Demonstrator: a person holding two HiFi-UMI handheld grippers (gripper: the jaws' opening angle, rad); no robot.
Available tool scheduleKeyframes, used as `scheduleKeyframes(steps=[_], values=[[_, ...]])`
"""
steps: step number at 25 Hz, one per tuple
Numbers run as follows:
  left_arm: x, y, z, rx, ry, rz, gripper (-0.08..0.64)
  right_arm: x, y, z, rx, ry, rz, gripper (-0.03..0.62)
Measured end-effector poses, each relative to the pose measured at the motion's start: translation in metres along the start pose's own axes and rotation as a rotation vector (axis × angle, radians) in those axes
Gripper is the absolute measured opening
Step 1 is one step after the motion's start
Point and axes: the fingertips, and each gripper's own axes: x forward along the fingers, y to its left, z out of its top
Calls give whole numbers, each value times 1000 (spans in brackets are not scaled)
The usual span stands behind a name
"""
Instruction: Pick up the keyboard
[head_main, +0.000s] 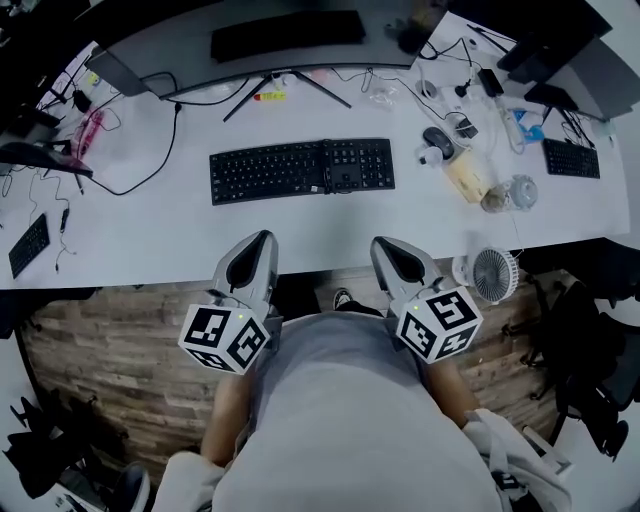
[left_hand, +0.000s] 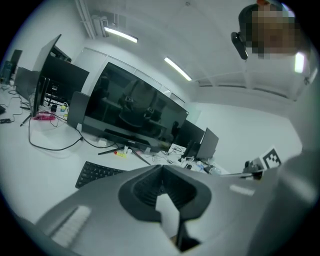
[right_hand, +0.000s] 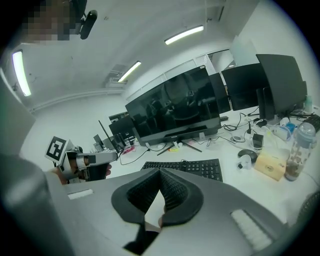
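– White desk first: where on it does the flat black full-size keyboard (head_main: 300, 170) lie?

– Square in the middle of the long white desk (head_main: 150, 230), flat on its keys' underside, just in front of the wide dark curved monitor (right_hand: 175, 107). A small dark computer mouse (head_main: 437, 142) sits at its two o'clock, near it but apart.

– And the two tools?

– Both hang over the desk's near edge, well apart from the keyboard, which lies at twelve o'clock from them. The left gripper (head_main: 262, 240) has its jaws pressed together with nothing between them; its own view shows only the ribbed pads meeting, with the keyboard (left_hand: 97, 172) beyond. The right gripper (head_main: 385, 243) is clenched the same way and empty too (the keyboard (right_hand: 192, 168) shows past its tips, untouched).

– So how much of the job is done?

– None, I'd judge. Nothing grips or touches the keyboard, and it rests fully on the desk. What's left is all of it: part the jaws, reach forward towards twelve o'clock, take hold of an edge, probably one gripper at each end, and lift.

– Anything in the way?

– Not on the direct path; a small white round desk fan (head_main: 492, 275) stands at the right gripper's three o'clock, off to the side.
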Motion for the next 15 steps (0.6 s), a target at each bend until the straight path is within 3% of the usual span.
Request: scheduleKeyframes(steps=[15], values=[[36,75,45,20,56,-114,0,72,35,35,11,7,-60,-2]])
